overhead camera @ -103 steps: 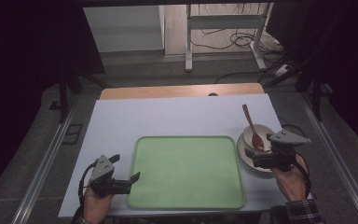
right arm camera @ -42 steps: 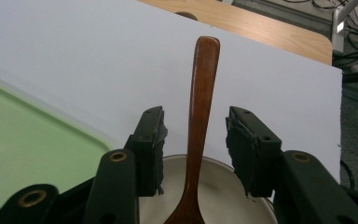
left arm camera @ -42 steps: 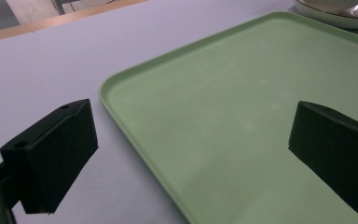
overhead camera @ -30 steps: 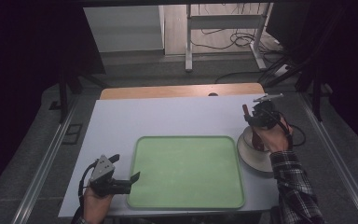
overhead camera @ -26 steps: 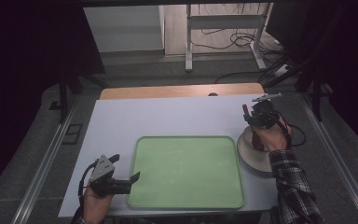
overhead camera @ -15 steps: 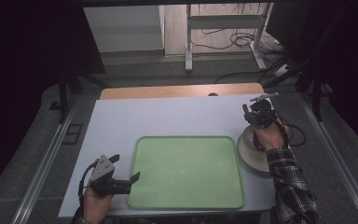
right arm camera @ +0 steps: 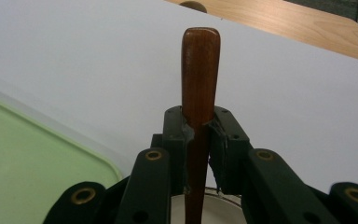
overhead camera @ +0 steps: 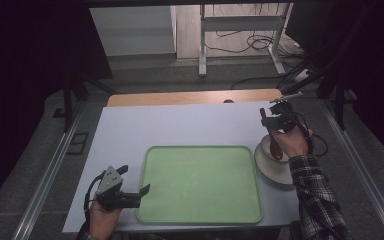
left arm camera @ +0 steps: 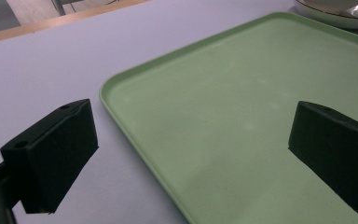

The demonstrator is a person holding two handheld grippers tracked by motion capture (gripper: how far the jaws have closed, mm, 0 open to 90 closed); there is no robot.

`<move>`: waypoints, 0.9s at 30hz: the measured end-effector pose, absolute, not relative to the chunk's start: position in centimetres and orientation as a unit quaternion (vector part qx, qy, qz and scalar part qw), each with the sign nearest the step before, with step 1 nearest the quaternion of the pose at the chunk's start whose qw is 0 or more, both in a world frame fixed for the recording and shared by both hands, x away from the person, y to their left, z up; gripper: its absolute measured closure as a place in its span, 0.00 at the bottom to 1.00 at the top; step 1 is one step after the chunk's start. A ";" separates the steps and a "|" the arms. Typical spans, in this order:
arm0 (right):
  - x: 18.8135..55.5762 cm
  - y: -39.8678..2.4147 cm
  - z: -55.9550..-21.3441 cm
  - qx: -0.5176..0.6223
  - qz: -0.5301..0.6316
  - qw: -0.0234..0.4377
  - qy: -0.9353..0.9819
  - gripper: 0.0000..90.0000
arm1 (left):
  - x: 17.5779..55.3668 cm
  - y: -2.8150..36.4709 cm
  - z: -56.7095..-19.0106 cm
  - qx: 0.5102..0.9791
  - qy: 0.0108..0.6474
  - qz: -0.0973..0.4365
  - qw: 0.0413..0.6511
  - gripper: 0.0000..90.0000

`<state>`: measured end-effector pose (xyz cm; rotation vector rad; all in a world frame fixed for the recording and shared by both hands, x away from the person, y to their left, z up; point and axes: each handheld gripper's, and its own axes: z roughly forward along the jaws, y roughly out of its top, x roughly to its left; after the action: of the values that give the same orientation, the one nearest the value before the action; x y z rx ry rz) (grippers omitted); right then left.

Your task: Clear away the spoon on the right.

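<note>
We cannot see the wooden spoon's (right arm camera: 199, 88) lower end: the right gripper (right arm camera: 199, 128) covers it in its own view. Beyond the left gripper (left arm camera: 191, 149), the frame crops the bowl (left arm camera: 340, 9).

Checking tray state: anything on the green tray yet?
No, the green tray lies bare in the high view, with the wooden spoon clamped in the right gripper.

A dim room with grey carpeted floor (overhead camera: 145, 75), a white-topped table (overhead camera: 180, 125) (wooden desk (overhead camera: 190, 97) behind), metal stand legs (overhead camera: 202, 55) and trailing cables (overhead camera: 240, 42).
</note>
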<state>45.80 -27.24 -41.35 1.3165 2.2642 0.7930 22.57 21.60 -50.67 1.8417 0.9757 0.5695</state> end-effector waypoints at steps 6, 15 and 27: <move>45.6 -26.9 -40.1 0.460 0.275 0.201 0.820 0.86 | 22.5 21.6 -50.6 0.752 0.398 0.234 0.471 0.01; 45.4 -26.6 -38.3 0.453 0.266 0.189 0.830 0.86 | 22.5 21.6 -50.6 0.751 0.398 0.235 0.471 0.01; 44.8 -26.2 -36.7 0.444 0.248 0.178 0.842 0.86 | 22.5 21.5 -50.6 0.752 0.397 0.235 0.471 0.01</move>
<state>44.77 -26.17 -36.67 1.2562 2.3837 0.7025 22.53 21.52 -50.61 1.8413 0.9717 0.5744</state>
